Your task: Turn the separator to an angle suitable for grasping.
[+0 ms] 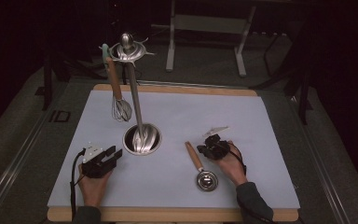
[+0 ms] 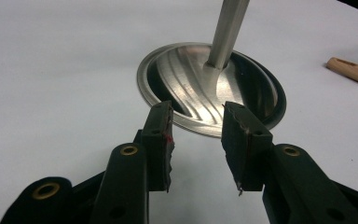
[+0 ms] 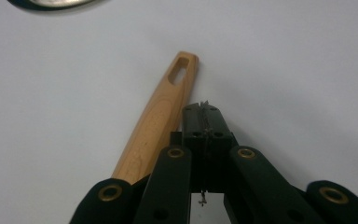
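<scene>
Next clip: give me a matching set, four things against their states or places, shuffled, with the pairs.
Things:
1. whisk
2. left gripper
3. right gripper
4. wooden-handled scoop

States:
A. jaws shut, empty, beside a wooden handle
B. lying flat on the mat
C. hanging from the stand's top
D. jaws open, facing the stand's base

Pairs: 1-C, 2-D, 3-A, 4-B

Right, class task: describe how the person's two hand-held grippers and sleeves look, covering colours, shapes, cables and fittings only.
Both are black two-jaw tools. The left hand-held gripper carries a pale grey three-cornered plate on top, and a black cable trails from it. The right hand-held gripper has a similar pale plate. Up close, the arms have brass-coloured rivet rings and flat rectangular pads, with a red speck on one left pad. The sleeves are dark grey.
</scene>
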{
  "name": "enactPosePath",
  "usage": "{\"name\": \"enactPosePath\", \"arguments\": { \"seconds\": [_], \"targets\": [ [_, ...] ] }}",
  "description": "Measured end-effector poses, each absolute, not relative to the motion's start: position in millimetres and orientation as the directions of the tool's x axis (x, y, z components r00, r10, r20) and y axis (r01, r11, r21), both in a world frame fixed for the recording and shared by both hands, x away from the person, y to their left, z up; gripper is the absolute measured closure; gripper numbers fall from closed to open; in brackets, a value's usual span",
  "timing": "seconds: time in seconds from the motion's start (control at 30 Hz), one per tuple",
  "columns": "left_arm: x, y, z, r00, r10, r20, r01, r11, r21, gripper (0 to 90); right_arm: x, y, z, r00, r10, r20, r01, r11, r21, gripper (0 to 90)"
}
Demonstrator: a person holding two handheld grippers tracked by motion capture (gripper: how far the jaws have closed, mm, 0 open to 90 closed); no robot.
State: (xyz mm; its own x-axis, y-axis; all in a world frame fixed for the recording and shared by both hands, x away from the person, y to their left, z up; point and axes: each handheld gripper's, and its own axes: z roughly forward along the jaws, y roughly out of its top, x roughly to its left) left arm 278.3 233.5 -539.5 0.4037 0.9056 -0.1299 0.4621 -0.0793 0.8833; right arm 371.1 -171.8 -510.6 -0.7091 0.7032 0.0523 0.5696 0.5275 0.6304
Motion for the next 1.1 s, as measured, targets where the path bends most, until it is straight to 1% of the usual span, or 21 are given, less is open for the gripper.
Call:
{"name": "enactPosePath", "arguments": {
  "seconds": [0.17, 0.33, 0.9, 1.03, 1.07, 1.1],
  "targets": [
    [278.5, 233.4, -539.5, 0.405, 0.905, -0.129, 0.463, -0.081, 0.882, 63.5, 376.0, -161.8, -515.2, -0.702, 0.71, 0.062, 0.594, 0.535, 0.601, 89.7],
    [278.5, 233.4, -539.5, 0.404, 0.906, -0.129, 0.464, -0.081, 0.882, 63.4, 376.9, -154.4, -516.7, -0.712, 0.699, 0.066, 0.596, 0.553, 0.582, 89.4],
    [278.4, 233.3, -539.4, 0.4, 0.907, -0.129, 0.463, -0.079, 0.883, 63.3, 366.7, -119.3, -515.0, -0.788, 0.614, 0.054, 0.531, 0.633, 0.563, 87.3],
    [278.4, 233.4, -539.4, 0.399, 0.908, -0.129, 0.464, -0.079, 0.882, 63.2, 367.0, -119.6, -511.4, -0.786, 0.616, 0.046, 0.528, 0.631, 0.568, 81.5],
    [278.4, 233.4, -539.4, 0.399, 0.908, -0.129, 0.464, -0.079, 0.882, 63.2, 367.0, -119.6, -511.4, -0.786, 0.616, 0.046, 0.528, 0.631, 0.568, 81.5],
    [278.5, 233.5, -539.4, 0.398, 0.908, -0.129, 0.465, -0.078, 0.882, 63.2, 366.5, -122.7, -507.2, -0.783, 0.62, 0.046, 0.528, 0.624, 0.576, 77.0]
  ]
}}
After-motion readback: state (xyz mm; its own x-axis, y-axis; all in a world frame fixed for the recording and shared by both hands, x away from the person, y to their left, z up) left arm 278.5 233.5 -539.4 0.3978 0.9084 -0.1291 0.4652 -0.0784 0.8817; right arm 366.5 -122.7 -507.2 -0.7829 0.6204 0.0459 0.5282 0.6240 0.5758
